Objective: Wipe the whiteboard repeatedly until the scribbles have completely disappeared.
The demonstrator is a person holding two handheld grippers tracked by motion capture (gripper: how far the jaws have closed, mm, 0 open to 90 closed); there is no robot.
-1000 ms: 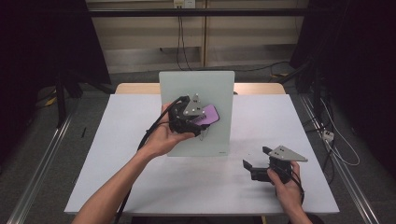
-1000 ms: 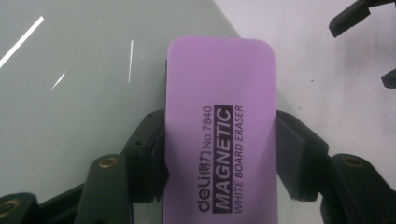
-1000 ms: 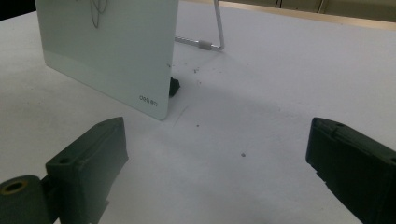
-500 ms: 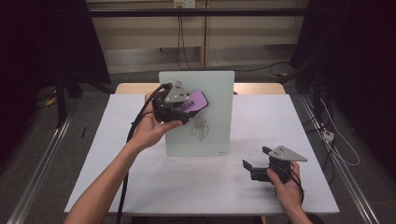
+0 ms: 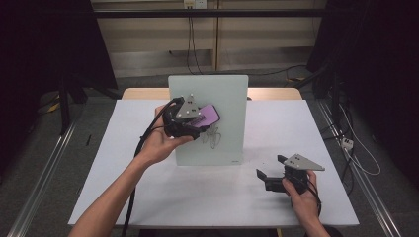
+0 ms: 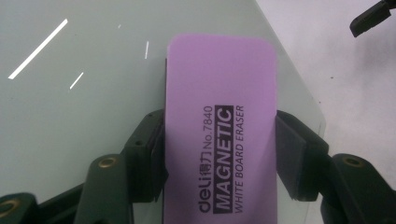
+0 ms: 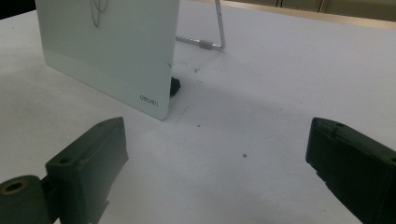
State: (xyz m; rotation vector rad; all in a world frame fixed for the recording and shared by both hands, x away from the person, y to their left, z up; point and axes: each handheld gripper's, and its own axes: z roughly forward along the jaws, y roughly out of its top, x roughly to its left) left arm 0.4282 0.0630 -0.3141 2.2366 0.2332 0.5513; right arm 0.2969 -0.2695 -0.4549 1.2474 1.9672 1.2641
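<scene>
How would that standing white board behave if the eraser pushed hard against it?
The white board stands tilted on a thin wire stand, so a hard push from the purple eraser might slide or tip it backward. Its face looks glossy and rigid, probably glass, so it would hardly flex.

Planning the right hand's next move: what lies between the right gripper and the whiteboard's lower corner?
Bare white table, a few dark specks, as the right gripper view shows; the right gripper stands open short of the whiteboard.
</scene>
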